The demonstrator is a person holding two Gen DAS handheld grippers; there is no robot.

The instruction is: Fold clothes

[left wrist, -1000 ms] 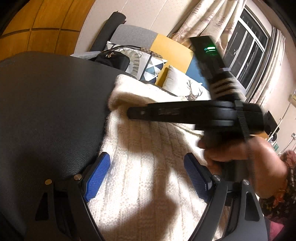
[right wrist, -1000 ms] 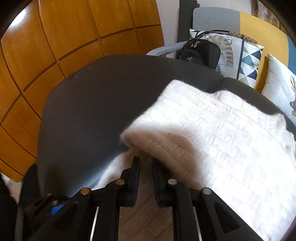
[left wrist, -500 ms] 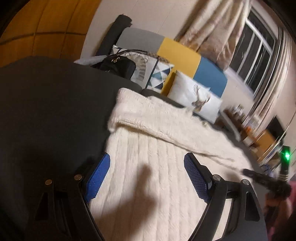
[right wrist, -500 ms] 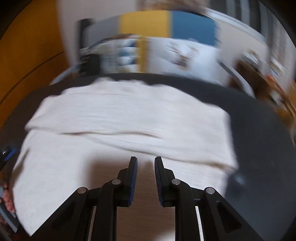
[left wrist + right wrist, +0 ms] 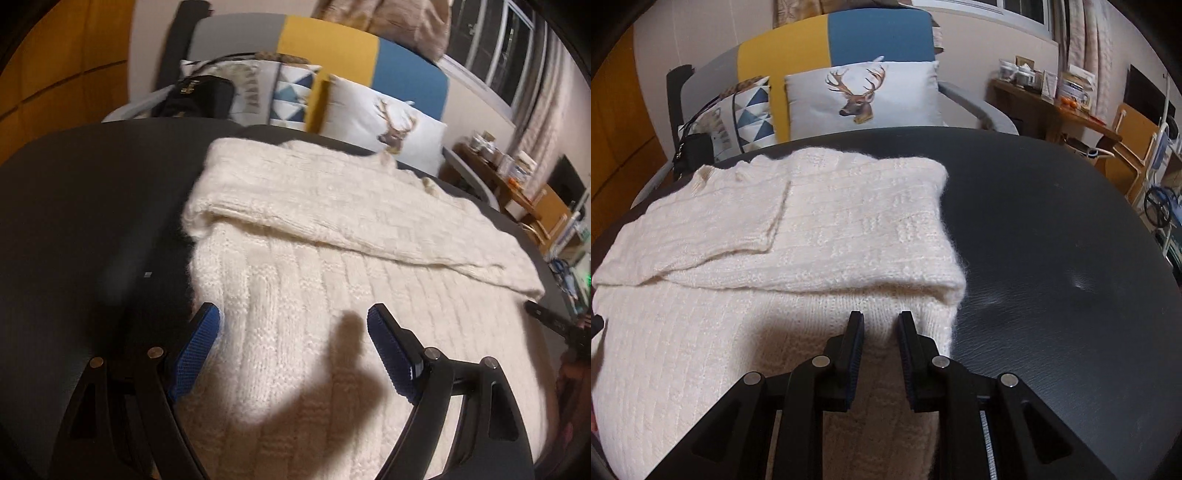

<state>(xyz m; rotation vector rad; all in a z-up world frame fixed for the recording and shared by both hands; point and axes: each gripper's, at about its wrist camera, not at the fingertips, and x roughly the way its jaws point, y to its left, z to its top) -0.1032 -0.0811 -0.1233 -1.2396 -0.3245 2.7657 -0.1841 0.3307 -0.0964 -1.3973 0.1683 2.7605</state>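
Observation:
A cream knitted sweater [image 5: 332, 258] lies flat on a black table [image 5: 81, 221], its sleeves folded across the body. It also shows in the right wrist view [image 5: 775, 240]. My left gripper [image 5: 293, 325] is open, its blue pads over the sweater's near left part, holding nothing. My right gripper [image 5: 881, 325] has its jaws close together with a narrow gap, above the sweater's near right edge; it grips nothing. The right gripper's tip shows at the far right of the left wrist view [image 5: 546, 317].
Behind the table stands a sofa with a deer cushion [image 5: 864, 96], a triangle-pattern cushion [image 5: 753, 110] and a black handbag [image 5: 199, 96]. A wooden side table with jars [image 5: 1045, 99] is at the right. Wooden panels [image 5: 55, 74] are at the left.
My right gripper has swung from the sweater's left folded edge, where it crossed the left view, over to the sweater's right side. The left gripper has stayed open over the sweater.

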